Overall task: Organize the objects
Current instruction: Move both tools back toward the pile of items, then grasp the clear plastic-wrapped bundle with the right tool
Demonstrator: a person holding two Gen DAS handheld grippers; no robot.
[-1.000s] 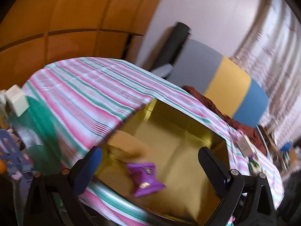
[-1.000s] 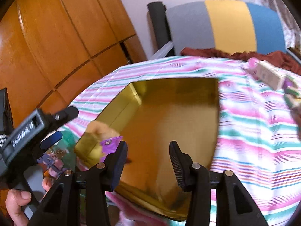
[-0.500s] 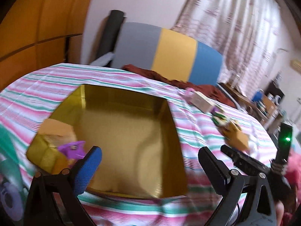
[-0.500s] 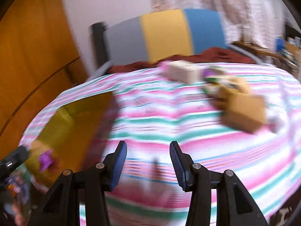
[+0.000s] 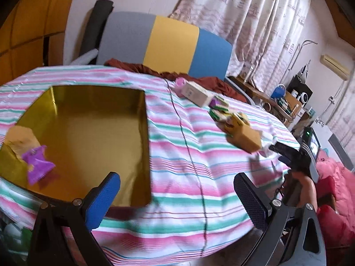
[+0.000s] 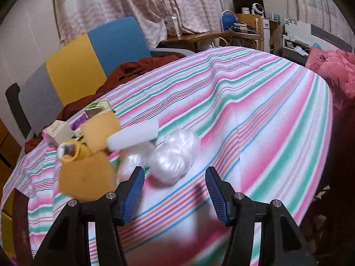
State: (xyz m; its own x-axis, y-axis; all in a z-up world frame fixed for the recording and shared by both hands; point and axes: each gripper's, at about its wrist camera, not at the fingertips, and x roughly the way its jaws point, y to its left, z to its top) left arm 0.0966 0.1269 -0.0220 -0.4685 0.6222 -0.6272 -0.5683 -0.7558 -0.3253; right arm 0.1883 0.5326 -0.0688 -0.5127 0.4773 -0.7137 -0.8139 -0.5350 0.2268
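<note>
A gold box (image 5: 142, 133) lies open on the striped cloth, with a purple packet (image 5: 37, 166) and a tan piece (image 5: 20, 137) inside at its left. My left gripper (image 5: 177, 196) is open and empty above the cloth, right of the box. My right gripper (image 6: 175, 190) is open and empty, just in front of crumpled clear plastic (image 6: 175, 155). A tan cardboard box (image 6: 86, 177), a yellow item (image 6: 75, 153), a white tube (image 6: 133, 137) and small cartons (image 6: 57, 133) lie in a cluster to its left. The cluster also shows in the left wrist view (image 5: 244, 135).
A grey, yellow and blue chair back (image 5: 168, 46) stands behind the table with dark red cloth (image 5: 199, 82) over it. Curtains (image 6: 133, 4), a cluttered desk (image 6: 239, 31) and pink bedding (image 6: 332, 66) lie beyond. The table edge curves away at the right.
Both grippers have swung right, away from the gold box toward the cluster of objects. The right gripper's fingers stand wider apart than before. The purple packet stays in the box.
</note>
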